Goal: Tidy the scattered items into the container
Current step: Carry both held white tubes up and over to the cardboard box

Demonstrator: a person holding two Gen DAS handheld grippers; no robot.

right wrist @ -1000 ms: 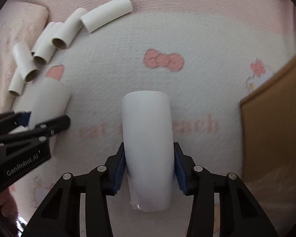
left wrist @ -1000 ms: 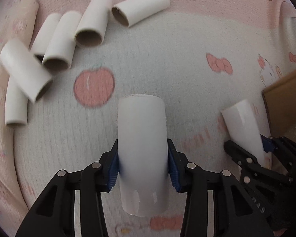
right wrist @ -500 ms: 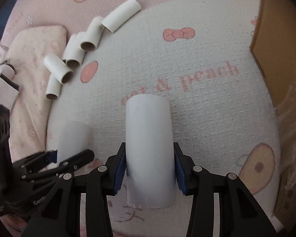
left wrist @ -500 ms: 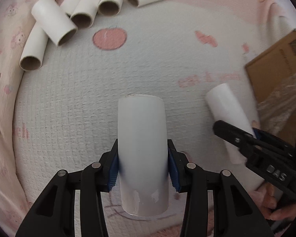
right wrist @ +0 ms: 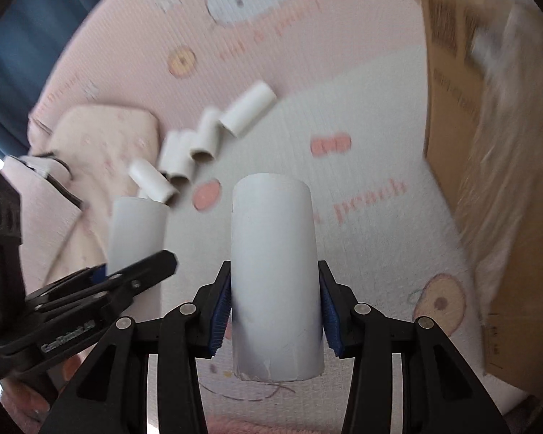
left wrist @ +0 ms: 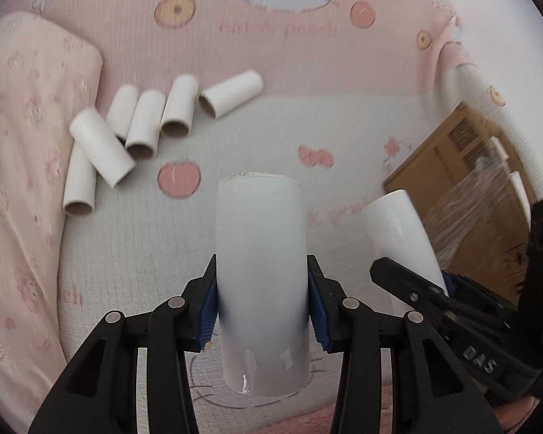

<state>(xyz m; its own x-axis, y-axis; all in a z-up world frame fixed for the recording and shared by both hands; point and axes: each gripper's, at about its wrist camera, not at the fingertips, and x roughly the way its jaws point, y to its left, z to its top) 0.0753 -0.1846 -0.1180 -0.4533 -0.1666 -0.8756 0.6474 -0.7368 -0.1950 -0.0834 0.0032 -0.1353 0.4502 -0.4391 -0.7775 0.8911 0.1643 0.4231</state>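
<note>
1. Above the pink cartoon-print bedspread [left wrist: 344, 72]: both grippers carry one item each; step in hand is the carry to the container.
2. Left hand-held gripper [left wrist: 260, 311] clamped on a white cardboard tube [left wrist: 259, 271], blue pads pressing both sides, tube pointing away from the camera.
3. Right hand-held gripper [right wrist: 275, 311] clamped the same way on a second white tube [right wrist: 275, 271]; in the left wrist view it sits just right of the left one.
4. Cardboard box [left wrist: 463, 166] lies at right, clear plastic wrap [left wrist: 481, 195] over its near part; the opening is not clearly visible. In the right wrist view the box [right wrist: 449, 115] is blurred at the right edge.
5. Six loose tubes [left wrist: 144, 123] remain in a cluster at far left, beside a folded pink cloth [left wrist: 25, 115].
6. Next move, as judged: swing both tubes right over the box, clear the rim and wrap, then release one at a time; return for the cluster.
</note>
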